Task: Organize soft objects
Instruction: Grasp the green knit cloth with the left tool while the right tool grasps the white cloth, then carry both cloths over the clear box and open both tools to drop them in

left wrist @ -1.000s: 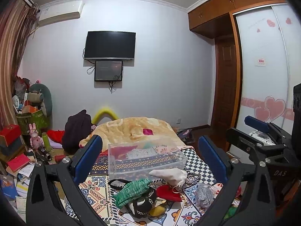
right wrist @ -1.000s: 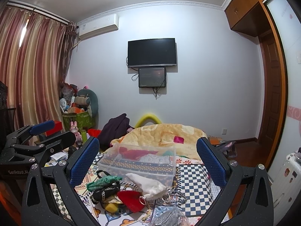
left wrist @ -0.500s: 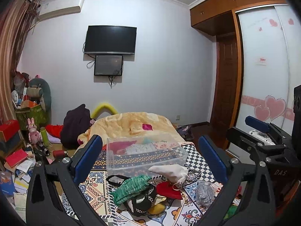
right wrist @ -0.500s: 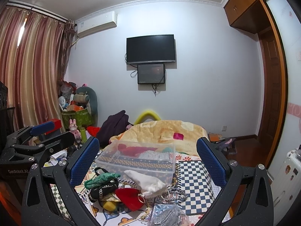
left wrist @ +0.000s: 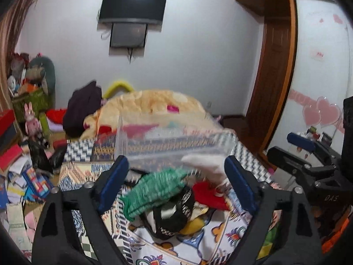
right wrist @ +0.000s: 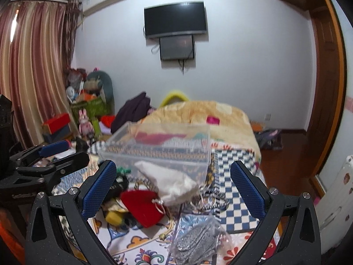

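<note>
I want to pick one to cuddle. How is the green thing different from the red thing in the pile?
The green cloth is striped and knit-looking; the red pouch is plain red. The green cloth lies draped over a black item, while the red pouch lies flat on the patterned cover and touches the white bag. The red pouch has a light cord at its edge; no cord shows on the green cloth. Both look soft and lie outside the clear bin.

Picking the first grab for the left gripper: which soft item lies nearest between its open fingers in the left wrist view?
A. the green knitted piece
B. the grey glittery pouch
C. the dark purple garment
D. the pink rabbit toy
A: the green knitted piece lies in the pile right between the left gripper fingers, which stand wide apart with nothing held, in front of the clear plastic bin.
</note>
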